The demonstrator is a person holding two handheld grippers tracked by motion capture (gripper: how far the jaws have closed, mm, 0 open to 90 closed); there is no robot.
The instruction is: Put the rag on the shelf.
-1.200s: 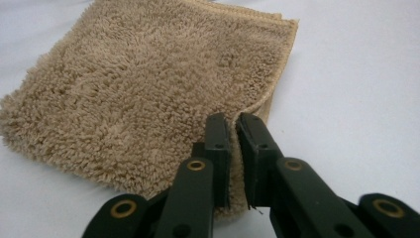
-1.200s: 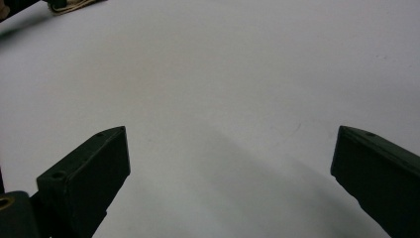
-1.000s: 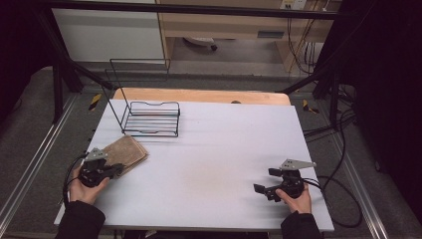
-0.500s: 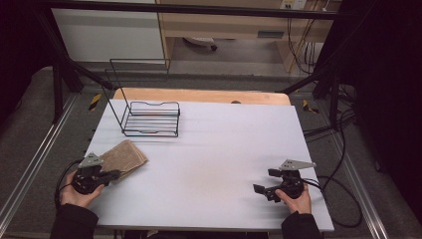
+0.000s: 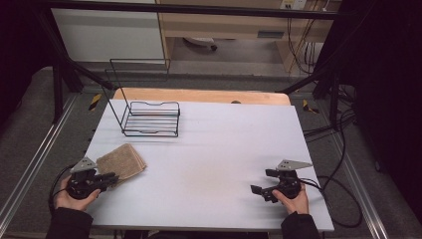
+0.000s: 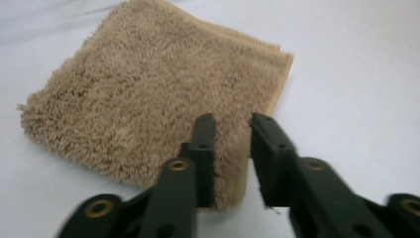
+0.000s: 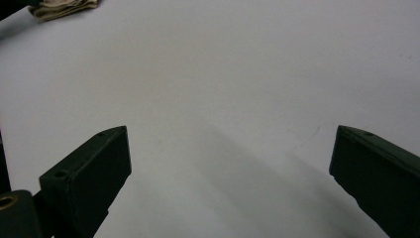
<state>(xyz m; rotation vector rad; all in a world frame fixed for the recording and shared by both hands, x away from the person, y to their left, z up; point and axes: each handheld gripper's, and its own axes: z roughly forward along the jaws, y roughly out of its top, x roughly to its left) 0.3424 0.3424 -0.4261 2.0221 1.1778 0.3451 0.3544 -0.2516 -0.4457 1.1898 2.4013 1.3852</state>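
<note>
Left gripper view gives me the folded tan towel point(image 6: 148, 94) flat on the white table point(image 6: 356, 74); my left gripper point(image 6: 233, 144) has just been opening, jaws loose astride its near edge; right gripper point(image 5: 263, 183) gapes, well apart.

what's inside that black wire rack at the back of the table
Nothing shows inside the wire rack; the white table is visible through its bars. The folded brown towel lies nearer the person, at the left hand-held gripper. No part of the rack's inside is covered.
</note>
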